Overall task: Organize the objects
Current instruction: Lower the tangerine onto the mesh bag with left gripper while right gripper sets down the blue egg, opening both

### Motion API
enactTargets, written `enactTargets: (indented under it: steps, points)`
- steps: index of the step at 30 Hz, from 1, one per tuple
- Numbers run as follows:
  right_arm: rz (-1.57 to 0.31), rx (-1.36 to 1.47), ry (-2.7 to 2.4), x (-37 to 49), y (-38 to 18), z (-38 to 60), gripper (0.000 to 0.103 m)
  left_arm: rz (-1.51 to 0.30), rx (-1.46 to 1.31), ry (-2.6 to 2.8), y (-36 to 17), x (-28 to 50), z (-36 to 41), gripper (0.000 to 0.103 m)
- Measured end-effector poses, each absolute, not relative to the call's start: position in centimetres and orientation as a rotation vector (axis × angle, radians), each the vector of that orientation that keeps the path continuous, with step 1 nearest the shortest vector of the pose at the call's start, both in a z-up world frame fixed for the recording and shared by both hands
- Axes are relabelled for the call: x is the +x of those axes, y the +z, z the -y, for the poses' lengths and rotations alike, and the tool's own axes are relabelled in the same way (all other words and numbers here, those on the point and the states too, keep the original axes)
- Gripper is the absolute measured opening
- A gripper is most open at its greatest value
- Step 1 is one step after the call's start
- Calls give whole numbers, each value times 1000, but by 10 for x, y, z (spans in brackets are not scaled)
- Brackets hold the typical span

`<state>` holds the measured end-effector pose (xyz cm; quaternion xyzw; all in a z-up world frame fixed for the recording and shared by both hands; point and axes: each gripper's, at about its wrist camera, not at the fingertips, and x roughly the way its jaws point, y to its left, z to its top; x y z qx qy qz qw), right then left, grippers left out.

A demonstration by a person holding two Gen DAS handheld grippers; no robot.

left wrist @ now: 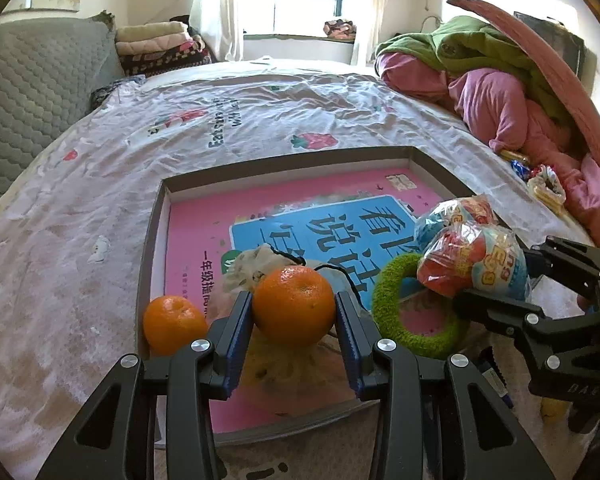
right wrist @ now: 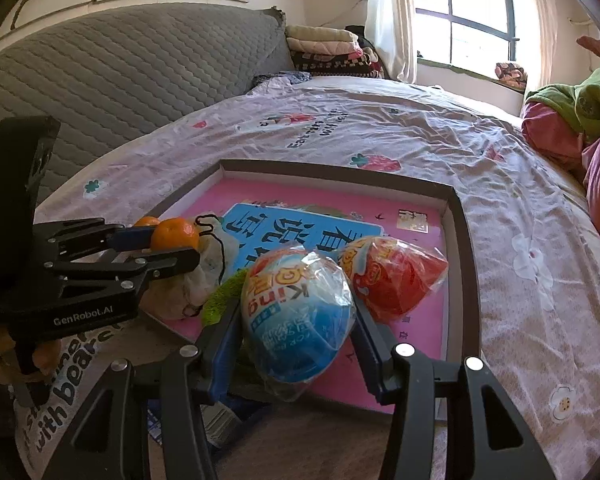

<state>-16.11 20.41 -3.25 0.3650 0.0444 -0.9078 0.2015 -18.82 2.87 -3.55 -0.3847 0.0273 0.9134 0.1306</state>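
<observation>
My left gripper (left wrist: 294, 312) is shut on an orange (left wrist: 294, 306) and holds it over the near part of a shallow box (left wrist: 284, 158) that lies on the bed with a pink book (left wrist: 204, 232) inside. A second orange (left wrist: 174, 324) rests at the box's near left corner. My right gripper (right wrist: 298, 320) is shut on a blue wrapped toy egg (right wrist: 296, 316) above the box's near right part. A red wrapped toy egg (right wrist: 392, 274) lies in the box just beyond it. A green fuzzy ring (left wrist: 414, 338) and a mesh pouch (left wrist: 256, 266) lie in the box between the grippers.
The box (right wrist: 466, 240) sits on a pale printed bedsheet (left wrist: 100, 200). A grey quilted headboard (right wrist: 120, 72) stands to the left. Piled pink and green clothes (left wrist: 500, 92) and small snack packets (left wrist: 540, 184) lie to the right. Folded blankets (left wrist: 160, 44) are stacked by the window.
</observation>
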Motion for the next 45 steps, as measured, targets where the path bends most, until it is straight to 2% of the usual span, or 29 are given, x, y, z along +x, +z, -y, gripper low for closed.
enactTargets:
  steps: [18, 31, 41, 42, 44, 45]
  points:
    - [-87, 1078, -2580, -171, -35, -218, 53, -96, -1136, 2643, -42, -192, -31, 42]
    - [-82, 1124, -2572, -172, -39, -219, 53, -119, -1158, 2632, -42, -188, -35, 52]
    - [-100, 1131, -2586, -172, -36, -218, 54, -130, -1152, 2647, -38, -185, -35, 53]
    - [-99, 1131, -2588, -172, -35, -218, 54, -129, -1149, 2650, -37, -185, -35, 54]
    - [-97, 1132, -2592, -172, -35, -219, 54, -127, -1148, 2651, -36, -184, -34, 66]
    - [-96, 1133, -2593, -172, -35, -219, 55, -124, -1143, 2654, -35, -184, -34, 66]
